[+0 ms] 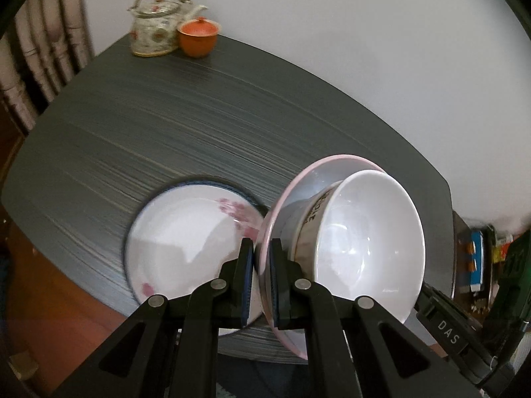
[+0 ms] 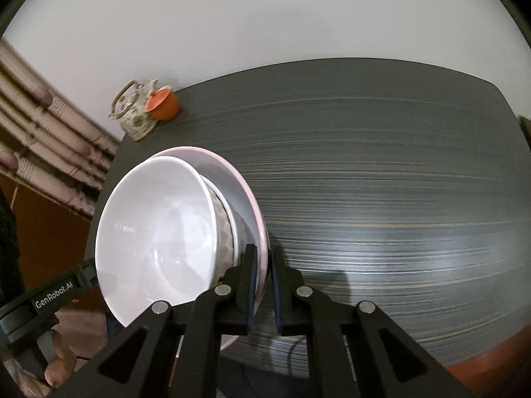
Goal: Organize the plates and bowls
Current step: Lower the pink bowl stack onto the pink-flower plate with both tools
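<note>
Dark grey streaked table [image 1: 205, 126] in front of my claws; floral teapot [image 1: 154, 28] and orange lidded cup [image 1: 198, 37] touching at its far left corner, blue-rimmed flowered plate [image 1: 186, 242] flat near the front edge

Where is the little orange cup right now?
The little orange cup sits at the far corner of the dark table, right beside the flowery teapot, far from the bowls. The right wrist view shows it there too.

Dim, motion-blurred, fisheye-warped edges
</note>
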